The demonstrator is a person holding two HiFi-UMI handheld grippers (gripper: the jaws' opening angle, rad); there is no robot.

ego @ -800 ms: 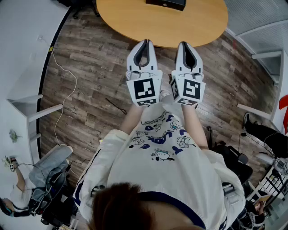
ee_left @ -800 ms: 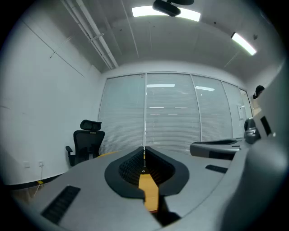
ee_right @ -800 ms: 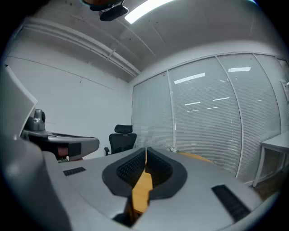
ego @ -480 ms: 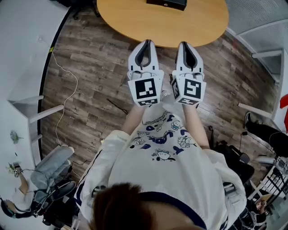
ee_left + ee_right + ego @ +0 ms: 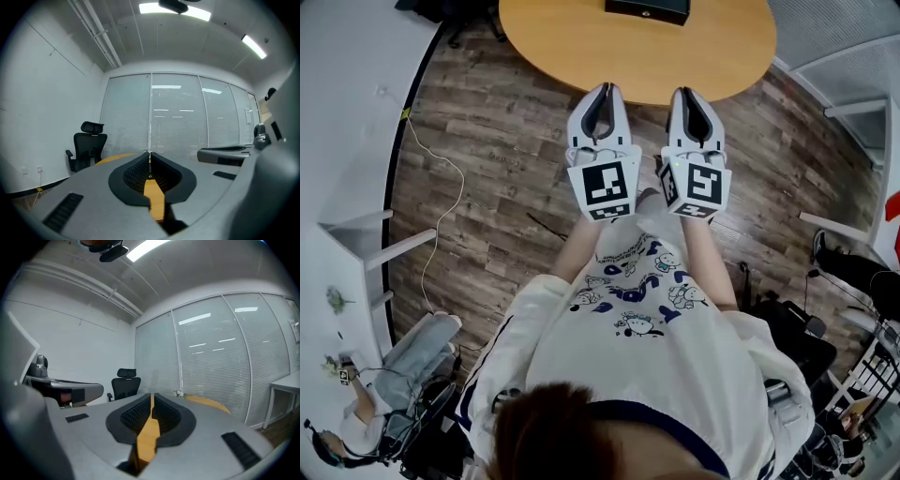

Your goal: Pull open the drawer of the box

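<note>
Head view steeply down; both gripper views level toward shared blinds

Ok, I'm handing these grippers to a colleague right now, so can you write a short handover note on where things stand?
Left gripper: jaws shut, empty, held at the near edge of the round table.
Right gripper: jaws shut, empty, beside the left one.
Box: on the table's far side, only partly in view; neither gripper touches it.
Done: nothing visible on the drawer.
To do: reach across, open a gripper, grip the drawer's front and pull it open.
</note>
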